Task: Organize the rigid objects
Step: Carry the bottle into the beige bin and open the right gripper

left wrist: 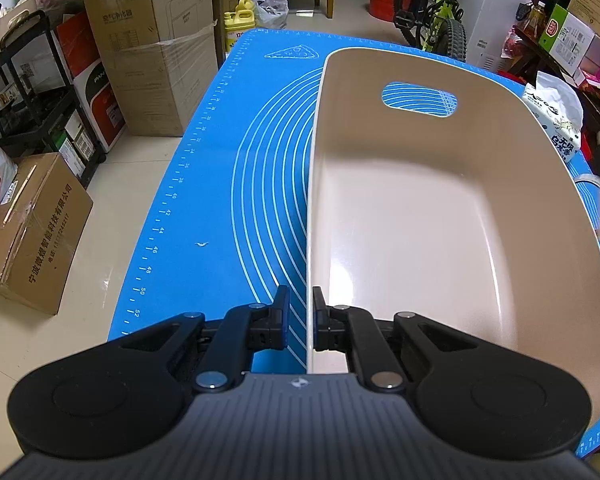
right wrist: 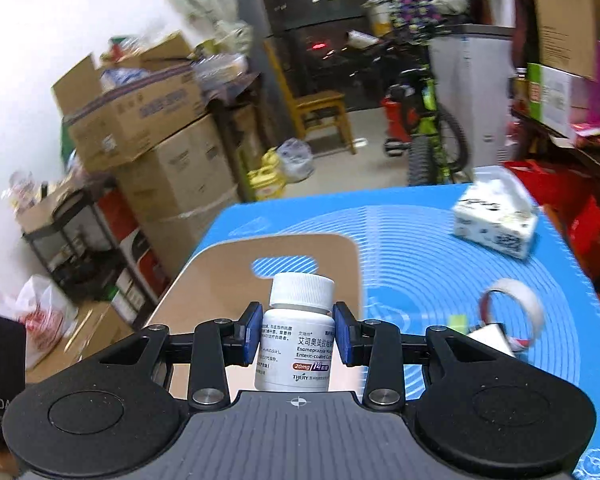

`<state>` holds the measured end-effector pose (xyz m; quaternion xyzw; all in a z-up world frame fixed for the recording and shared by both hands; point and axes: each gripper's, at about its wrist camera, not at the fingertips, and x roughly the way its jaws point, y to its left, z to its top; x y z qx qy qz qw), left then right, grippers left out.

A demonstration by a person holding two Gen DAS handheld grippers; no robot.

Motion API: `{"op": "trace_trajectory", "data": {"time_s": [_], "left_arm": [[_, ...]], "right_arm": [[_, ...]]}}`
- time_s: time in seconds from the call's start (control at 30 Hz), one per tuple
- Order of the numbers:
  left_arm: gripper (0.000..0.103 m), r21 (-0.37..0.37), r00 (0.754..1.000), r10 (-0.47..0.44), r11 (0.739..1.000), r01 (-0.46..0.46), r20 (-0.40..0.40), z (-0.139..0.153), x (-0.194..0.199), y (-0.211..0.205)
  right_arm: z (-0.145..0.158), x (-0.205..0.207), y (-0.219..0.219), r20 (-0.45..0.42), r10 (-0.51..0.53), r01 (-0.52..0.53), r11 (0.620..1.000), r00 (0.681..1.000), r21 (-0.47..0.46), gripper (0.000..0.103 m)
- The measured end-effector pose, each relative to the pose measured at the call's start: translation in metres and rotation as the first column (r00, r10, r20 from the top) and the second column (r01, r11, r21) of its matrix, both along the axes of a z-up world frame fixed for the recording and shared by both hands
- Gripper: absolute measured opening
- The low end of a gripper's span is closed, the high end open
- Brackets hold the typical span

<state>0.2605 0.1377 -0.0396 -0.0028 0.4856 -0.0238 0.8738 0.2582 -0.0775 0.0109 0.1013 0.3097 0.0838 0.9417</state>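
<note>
Clamped between our right gripper pads, 1 white pill bottle rides upright above the beige bin, likely bound inside. Our left gripper straddles the bin's 9 o'clock wall, apparently steadying it; whether it pinches, we cannot tell.

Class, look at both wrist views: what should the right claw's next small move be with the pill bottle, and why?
Probably carry the white pill bottle forward and lower it into the beige bin. The right claw grips it upright, the bin's handle end lies just ahead, and the left claw straddles the bin's left wall, seemingly steadying it. Nothing shows inside the bin.
</note>
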Motion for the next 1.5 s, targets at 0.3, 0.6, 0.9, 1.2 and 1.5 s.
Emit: {"op": "trace_trajectory", "data": {"time_s": [0.3, 0.6, 0.9, 1.2, 1.5], "left_arm": [[0.011, 0.001, 1.000, 0.000, 1.000, 0.000, 0.000, 0.000, 0.000, 0.000], [0.011, 0.002, 1.000, -0.001, 1.000, 0.001, -0.001, 0.000, 0.000, -0.001], [0.012, 0.006, 1.000, -0.001, 1.000, 0.001, -0.004, -0.001, 0.001, -0.001], [0.012, 0.010, 1.000, -0.001, 1.000, 0.001, -0.007, -0.001, 0.001, -0.001], [0.012, 0.009, 1.000, 0.000, 1.000, 0.000, -0.008, -0.001, 0.001, -0.001]], "right_arm": [[-0.025, 0.014, 0.043, -0.113, 0.096, -0.099, 0.995, 0.989, -0.028, 0.045], [-0.054, 0.024, 0.057, -0.240, 0.141, -0.159, 0.986, 0.961, -0.056, 0.045], [-0.074, 0.028, 0.067, -0.356, 0.143, -0.189, 0.977, 0.923, -0.099, 0.045], [-0.069, 0.023, 0.056, -0.321, 0.139, -0.163, 0.985, 0.937, -0.048, 0.052], [-0.043, 0.016, 0.040, -0.236, 0.110, -0.116, 0.993, 0.965, -0.014, 0.061]]}}
